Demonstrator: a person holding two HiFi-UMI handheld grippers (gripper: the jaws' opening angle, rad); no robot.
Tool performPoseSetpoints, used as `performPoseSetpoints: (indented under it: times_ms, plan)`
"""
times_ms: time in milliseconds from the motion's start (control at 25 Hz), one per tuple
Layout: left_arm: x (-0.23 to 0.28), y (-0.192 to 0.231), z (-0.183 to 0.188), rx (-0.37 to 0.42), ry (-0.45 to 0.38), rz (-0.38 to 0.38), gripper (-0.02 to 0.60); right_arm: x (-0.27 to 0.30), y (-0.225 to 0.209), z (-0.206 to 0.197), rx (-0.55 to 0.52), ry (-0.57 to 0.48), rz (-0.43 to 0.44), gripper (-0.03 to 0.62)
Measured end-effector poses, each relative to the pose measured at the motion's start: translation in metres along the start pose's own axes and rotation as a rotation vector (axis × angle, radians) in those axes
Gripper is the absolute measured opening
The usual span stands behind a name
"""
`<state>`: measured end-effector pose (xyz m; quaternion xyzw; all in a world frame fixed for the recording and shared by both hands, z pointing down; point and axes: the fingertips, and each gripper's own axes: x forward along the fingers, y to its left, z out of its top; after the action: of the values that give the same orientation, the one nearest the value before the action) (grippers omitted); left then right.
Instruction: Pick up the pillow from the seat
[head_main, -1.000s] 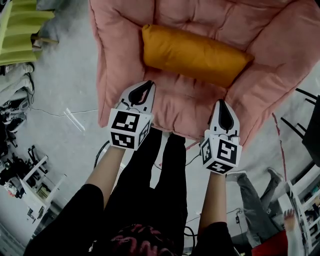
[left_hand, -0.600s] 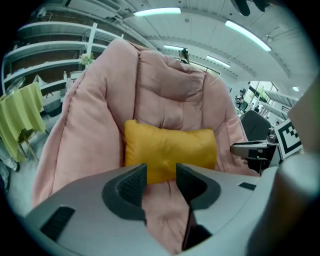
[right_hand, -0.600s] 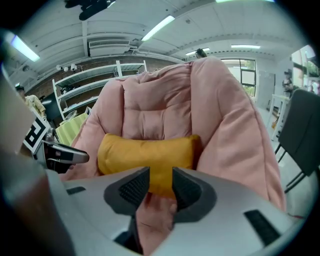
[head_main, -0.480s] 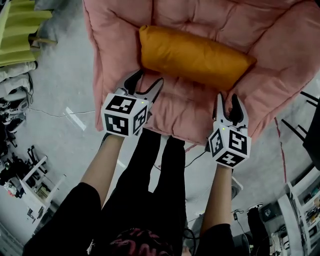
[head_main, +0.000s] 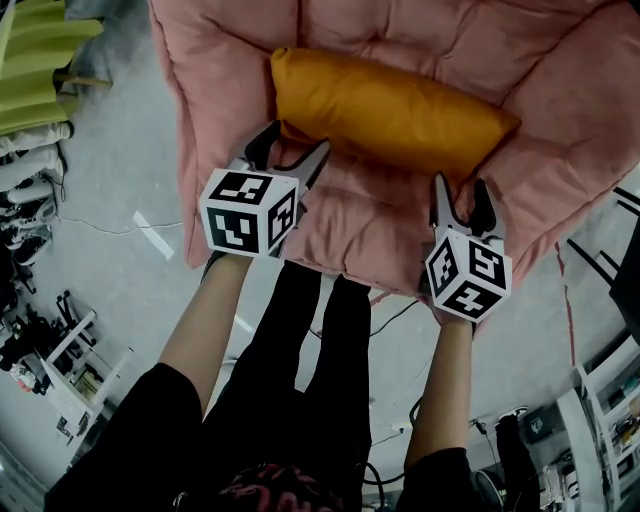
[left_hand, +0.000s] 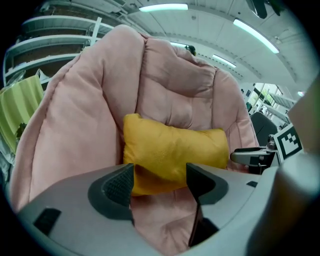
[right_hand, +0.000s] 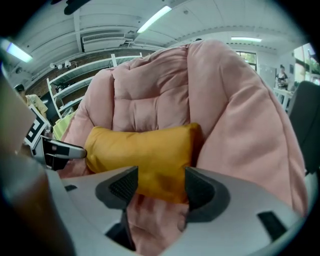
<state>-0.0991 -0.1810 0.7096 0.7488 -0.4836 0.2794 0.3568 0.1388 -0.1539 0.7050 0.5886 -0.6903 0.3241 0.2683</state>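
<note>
Pillow (head_main: 390, 105) lying in pink seat (head_main: 225, 110), left gripper (head_main: 295, 142) and right gripper (head_main: 460, 190) opening, nothing between jaws

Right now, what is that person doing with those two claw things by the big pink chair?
A person is reaching toward an orange pillow that lies across the pink seat. The left gripper is aimed at the pillow's left end and the right gripper at its right end. The jaws of both are opening. The pillow sits just ahead of them. Neither gripper presses on it, so it has not been picked up yet.
</note>
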Motion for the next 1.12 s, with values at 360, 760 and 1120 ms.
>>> performPoseSetpoints:
  times_ms: [360, 760, 1120]
  plan:
    - [0.018, 0.007, 0.002, 0.004, 0.013, 0.011, 0.316, 0.021, -0.009, -0.002, 0.001, 0.030, -0.009, 0.290]
    - [0.038, 0.014, -0.003, 0.004, 0.041, 0.033, 0.321, 0.042, -0.009, -0.006, -0.020, 0.063, 0.005, 0.304]
    - [0.059, 0.020, -0.007, 0.003, 0.052, 0.019, 0.321, 0.065, -0.007, -0.010, -0.050, 0.098, -0.002, 0.302]
